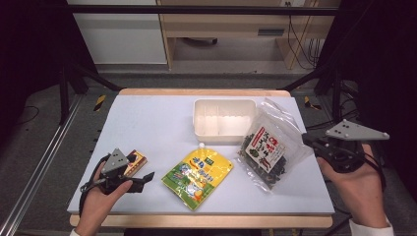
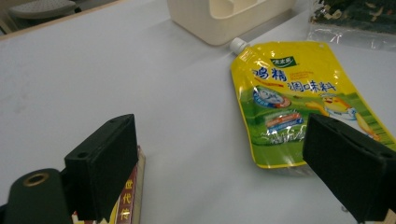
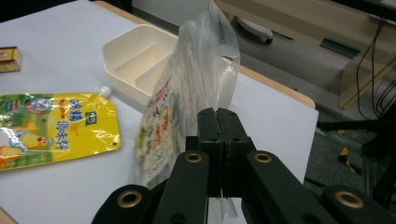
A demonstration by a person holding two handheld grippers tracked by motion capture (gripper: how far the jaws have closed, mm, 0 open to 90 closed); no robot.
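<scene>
A clear bag of dark dried pieces with a red and white label (image 1: 266, 150) lies tilted at the table's right. My right gripper (image 1: 308, 140) is shut on its right edge. In the right gripper view the bag (image 3: 187, 88) stands up from the closed jaws of that gripper (image 3: 217, 119). A yellow spout pouch (image 1: 198, 175) lies flat at the front centre. My left gripper (image 1: 143, 181) stands open at the front left, beside a small red and yellow box (image 1: 135, 162). In the left gripper view its jaws (image 2: 224, 163) hold nothing, the box (image 2: 128, 200) shows by the left jaw and the pouch (image 2: 299, 93) lies ahead.
A white divided container (image 1: 223, 119) sits empty at the back centre, just left of the bag. The white table top (image 1: 147, 123) ends in a wooden edge at front and back. Dark frame bars and cables stand at both sides.
</scene>
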